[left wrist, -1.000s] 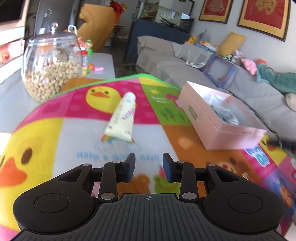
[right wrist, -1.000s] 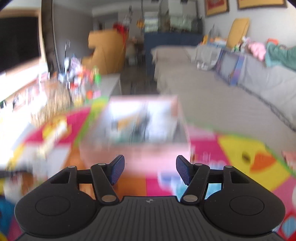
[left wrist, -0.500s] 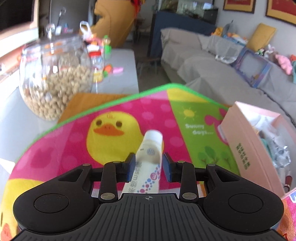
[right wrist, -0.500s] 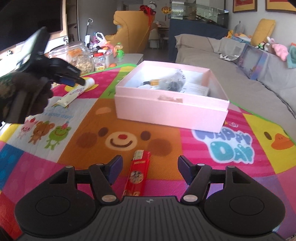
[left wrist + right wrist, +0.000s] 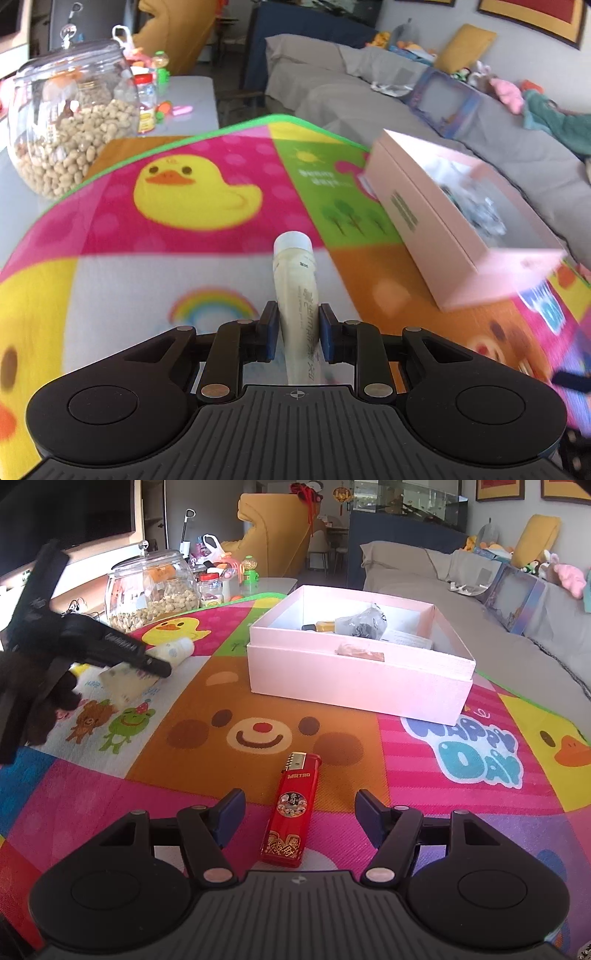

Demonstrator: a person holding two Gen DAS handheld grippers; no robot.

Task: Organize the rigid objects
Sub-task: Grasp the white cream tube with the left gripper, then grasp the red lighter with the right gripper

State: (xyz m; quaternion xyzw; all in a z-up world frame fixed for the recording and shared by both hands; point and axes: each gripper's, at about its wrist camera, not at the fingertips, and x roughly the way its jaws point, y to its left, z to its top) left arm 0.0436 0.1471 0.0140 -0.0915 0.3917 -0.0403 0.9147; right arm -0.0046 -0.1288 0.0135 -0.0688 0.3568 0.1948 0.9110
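In the left wrist view, our left gripper [image 5: 294, 334] is closing on a cream tube [image 5: 297, 295], its blue pads against the tube's sides; the tube points away from us, white cap at the far end, over the colourful mat [image 5: 199, 240]. To the right sits the open pink box [image 5: 454, 236], blurred, with wrapped items inside. At far left a glass jar [image 5: 70, 118] of nuts stands on the grey table just beyond the mat's green edge. In the right wrist view, our right gripper [image 5: 300, 821] hangs with jaws open over a red lighter [image 5: 291, 810], which lies flat on the mat [image 5: 424, 775] between the fingers, pads clear of it on both sides. The box [image 5: 360, 681] lies farther off, right of centre. At left a dark-gloved hand [image 5: 33, 686] holds the left gripper [image 5: 162, 670] around the tube [image 5: 147, 668], whose crimped end is lifted off the mat. The jar [image 5: 151, 590] stands behind.
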